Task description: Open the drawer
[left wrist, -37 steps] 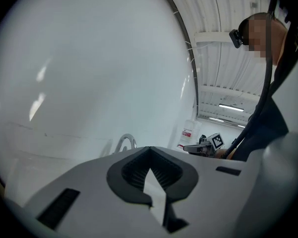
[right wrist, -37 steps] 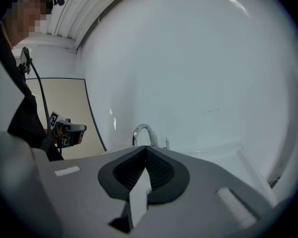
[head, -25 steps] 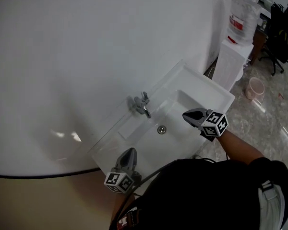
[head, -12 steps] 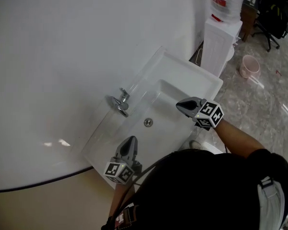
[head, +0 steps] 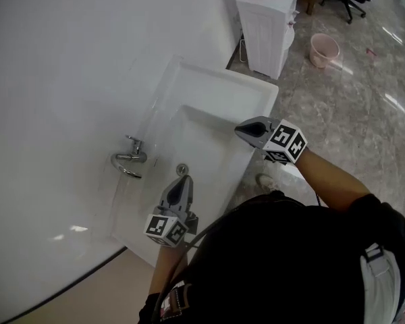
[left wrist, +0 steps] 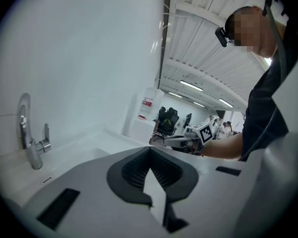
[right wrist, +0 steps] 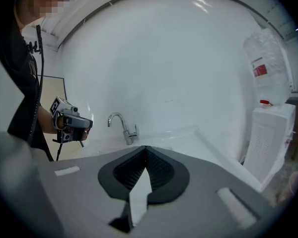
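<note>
Now: both grippers clenched at the sink

Left gripper [head: 183, 180] hangs over the sink [head: 256, 93] with its jaws pressed together and nothing between them. The drain [head: 181, 169] lies just beyond its tips in the head view. The faucet [head: 128, 160] stands ahead and to its left, against the white wall [head: 67, 59]. In the left gripper view the other gripper shows ahead and to the right, beyond the basin.

Right gripper [head: 238, 131] is likewise clenched and empty. It sits at the sink's outer edge, with its tips pointing in over the basin. From its own view the faucet is straight ahead across the basin and the left gripper is off to its left. A white dispenser [head: 266, 19] stands to its right, beyond the sink's far end. A pink bucket [head: 324, 49] sits on the floor [head: 371, 120] near the dispenser, well apart from both grippers.

The two grippers are apart, one on either side of the basin, and neither touches the sink as far as the views show.

The drawer cannot be made out in any view.
</note>
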Demonstrator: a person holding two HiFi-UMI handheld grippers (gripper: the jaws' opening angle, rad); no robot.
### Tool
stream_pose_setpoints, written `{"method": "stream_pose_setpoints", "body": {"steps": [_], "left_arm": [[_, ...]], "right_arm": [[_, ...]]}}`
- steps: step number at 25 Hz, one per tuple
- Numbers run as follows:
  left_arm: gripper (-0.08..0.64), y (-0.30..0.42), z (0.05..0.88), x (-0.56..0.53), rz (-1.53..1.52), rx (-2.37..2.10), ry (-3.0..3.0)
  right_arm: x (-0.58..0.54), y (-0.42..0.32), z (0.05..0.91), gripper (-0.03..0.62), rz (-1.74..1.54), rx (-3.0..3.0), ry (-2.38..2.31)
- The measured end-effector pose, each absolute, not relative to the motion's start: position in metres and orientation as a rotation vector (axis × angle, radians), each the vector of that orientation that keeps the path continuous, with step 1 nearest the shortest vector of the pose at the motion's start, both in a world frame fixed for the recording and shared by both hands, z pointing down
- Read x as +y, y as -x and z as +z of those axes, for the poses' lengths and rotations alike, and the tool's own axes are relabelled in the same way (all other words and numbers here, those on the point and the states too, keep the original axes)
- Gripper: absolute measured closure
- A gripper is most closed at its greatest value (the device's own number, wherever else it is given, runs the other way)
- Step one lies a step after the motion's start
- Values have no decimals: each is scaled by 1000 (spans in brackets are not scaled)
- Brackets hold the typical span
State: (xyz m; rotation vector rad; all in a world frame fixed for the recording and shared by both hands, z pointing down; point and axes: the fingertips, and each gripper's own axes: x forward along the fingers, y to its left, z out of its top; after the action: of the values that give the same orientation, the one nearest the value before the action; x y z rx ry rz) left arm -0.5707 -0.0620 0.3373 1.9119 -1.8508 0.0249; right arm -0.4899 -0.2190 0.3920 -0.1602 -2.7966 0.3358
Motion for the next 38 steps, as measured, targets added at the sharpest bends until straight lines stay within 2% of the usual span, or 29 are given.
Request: {"method": "stream_pose_setpoints", "body": {"steps": [18, 31, 38], "left_arm": [[560, 409, 445, -222, 383, -1391, -2161], [560, 317, 536, -225, 436, -1173, -2124], [560, 306, 592, -207, 421, -1216, -2017]], "right_arm": [[-333, 356, 526, 597, 476, -2783, -225], [-311, 341, 649, 592, 422, -2712, -112], [-285, 355, 696, 565, 402, -2670, -10]]}}
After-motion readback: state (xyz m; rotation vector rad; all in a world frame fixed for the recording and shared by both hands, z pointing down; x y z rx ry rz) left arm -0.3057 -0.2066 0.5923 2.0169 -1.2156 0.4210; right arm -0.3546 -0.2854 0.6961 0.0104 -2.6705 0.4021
